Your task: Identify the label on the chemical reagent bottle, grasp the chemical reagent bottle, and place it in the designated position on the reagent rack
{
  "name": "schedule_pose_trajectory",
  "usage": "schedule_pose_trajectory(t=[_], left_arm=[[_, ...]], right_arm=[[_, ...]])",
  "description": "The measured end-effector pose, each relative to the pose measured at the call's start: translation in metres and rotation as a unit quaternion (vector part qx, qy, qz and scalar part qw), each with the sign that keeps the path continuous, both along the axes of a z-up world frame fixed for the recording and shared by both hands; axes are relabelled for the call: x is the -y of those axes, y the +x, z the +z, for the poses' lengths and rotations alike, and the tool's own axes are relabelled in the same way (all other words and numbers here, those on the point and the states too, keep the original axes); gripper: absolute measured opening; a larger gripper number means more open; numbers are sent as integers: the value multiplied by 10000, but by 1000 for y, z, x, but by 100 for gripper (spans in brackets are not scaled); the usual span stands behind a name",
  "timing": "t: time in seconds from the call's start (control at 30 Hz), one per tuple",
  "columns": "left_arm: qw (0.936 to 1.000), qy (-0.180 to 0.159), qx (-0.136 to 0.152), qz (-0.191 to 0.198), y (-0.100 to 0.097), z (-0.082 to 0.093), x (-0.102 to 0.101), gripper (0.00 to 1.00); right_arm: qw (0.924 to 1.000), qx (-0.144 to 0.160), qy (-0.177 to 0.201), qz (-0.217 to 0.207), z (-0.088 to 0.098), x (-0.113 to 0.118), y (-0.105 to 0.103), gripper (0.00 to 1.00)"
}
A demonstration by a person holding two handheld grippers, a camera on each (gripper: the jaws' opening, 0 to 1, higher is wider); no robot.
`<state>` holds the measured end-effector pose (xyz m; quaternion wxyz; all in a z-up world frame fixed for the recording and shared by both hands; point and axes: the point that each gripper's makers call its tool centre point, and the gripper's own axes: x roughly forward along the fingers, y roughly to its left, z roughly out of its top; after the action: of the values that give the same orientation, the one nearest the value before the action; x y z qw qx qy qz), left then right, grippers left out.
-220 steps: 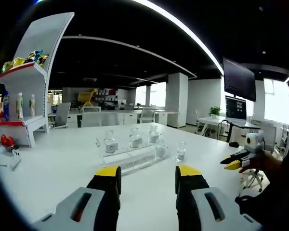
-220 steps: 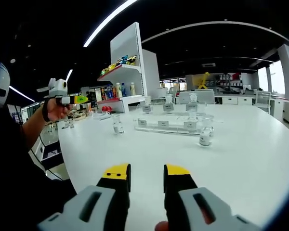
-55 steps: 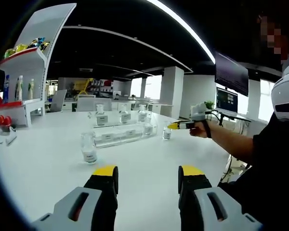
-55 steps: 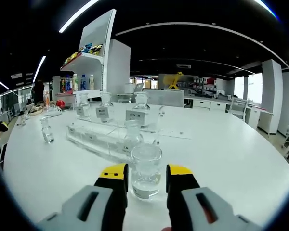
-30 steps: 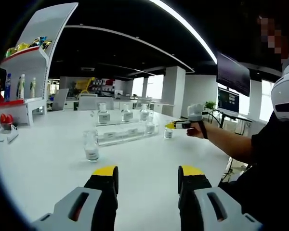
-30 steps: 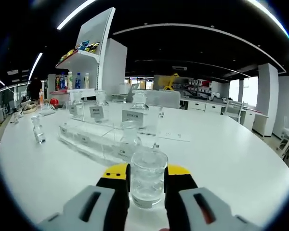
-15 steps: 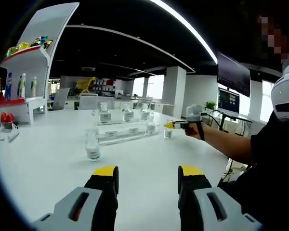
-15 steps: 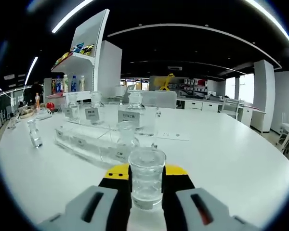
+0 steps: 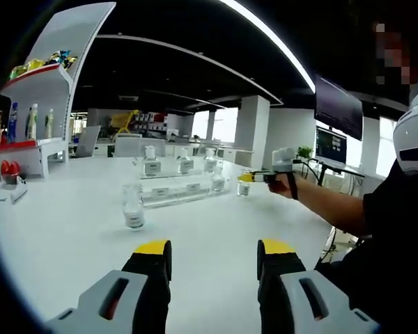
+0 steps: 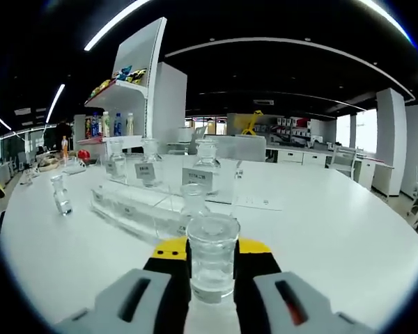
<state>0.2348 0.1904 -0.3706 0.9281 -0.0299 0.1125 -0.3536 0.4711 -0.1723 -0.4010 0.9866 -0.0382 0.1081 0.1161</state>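
Observation:
My right gripper [image 10: 212, 245] is shut on a small clear glass reagent bottle [image 10: 212, 261] with a wide stopper, held upright just above the white table [image 10: 348, 229]. Behind it stands the clear acrylic reagent rack [image 10: 136, 203], with labelled bottles [image 10: 206, 169] on its upper step and another one [image 10: 194, 197] on its lower step. A loose bottle [image 10: 60, 193] stands to the left. In the left gripper view my left gripper [image 9: 214, 249] is open and holds nothing. That view has the rack [image 9: 181, 192], the loose bottle [image 9: 133, 207] and the right gripper [image 9: 259, 177] with its bottle [image 9: 244, 186].
A tall white shelf unit [image 10: 136, 90] with drinks and snacks stands at the table's far left. Red items [image 9: 8, 170] lie near it. The person's arm [image 9: 334, 209] reaches in from the right, where the table edge [image 9: 320, 240] runs.
The right gripper's jaws have shut on the bottle that stood between them. The left gripper has stayed open and hardly moved.

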Motion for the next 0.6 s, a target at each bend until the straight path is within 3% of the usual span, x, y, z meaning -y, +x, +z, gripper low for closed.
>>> schedule_pose_trajectory(t=[0.6], left_arm=[[10000,-7,24,8,-1,1,-2,49]], right_arm=[[9980,1,-116,626,21,-43,-9,22]])
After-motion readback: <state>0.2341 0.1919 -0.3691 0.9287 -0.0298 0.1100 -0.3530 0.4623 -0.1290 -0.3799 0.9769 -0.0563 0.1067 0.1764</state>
